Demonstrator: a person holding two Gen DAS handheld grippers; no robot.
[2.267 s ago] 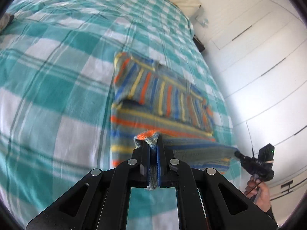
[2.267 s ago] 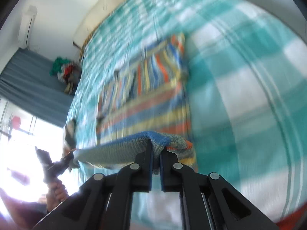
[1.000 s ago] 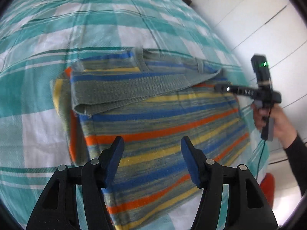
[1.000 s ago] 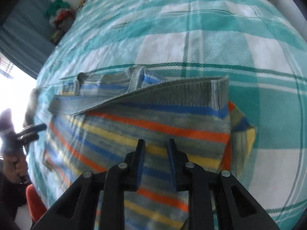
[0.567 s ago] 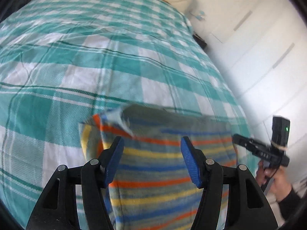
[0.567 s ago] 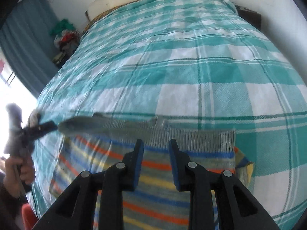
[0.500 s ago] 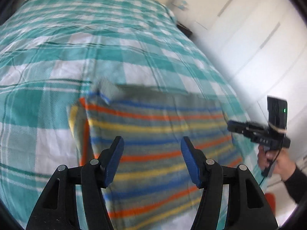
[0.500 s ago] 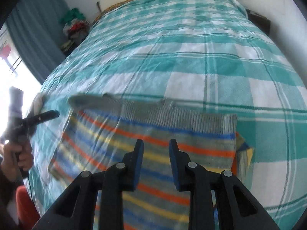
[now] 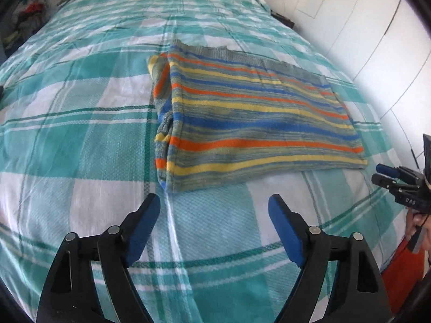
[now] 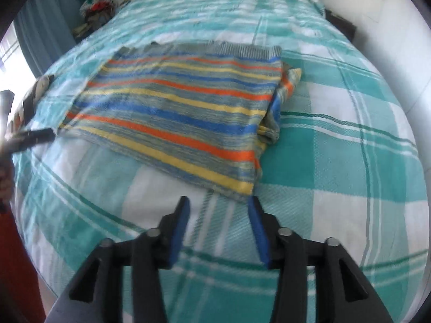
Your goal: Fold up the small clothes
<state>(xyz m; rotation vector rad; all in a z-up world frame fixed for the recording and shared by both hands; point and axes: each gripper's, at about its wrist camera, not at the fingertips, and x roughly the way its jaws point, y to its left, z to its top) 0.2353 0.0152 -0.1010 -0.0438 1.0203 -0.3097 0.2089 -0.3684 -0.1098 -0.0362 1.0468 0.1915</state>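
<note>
A striped garment (image 9: 250,118), folded into a rectangle, is laid flat on a teal-and-white checked bedspread (image 9: 80,123), in the centre and right of the left wrist view and in the upper centre of the right wrist view (image 10: 183,110). A bunched fold of it is seen along its left edge in the left wrist view. At the bottom of that view the left gripper (image 9: 214,204) is held above bare bedspread, its jaws wide apart and opening, with nothing between them. At the bottom of the right wrist view the right gripper (image 10: 218,207) is likewise seen with jaws parted and opening, empty, just below the garment's near corner. White cupboard doors (image 9: 371,27) are visible at the upper right of the left wrist view.
</note>
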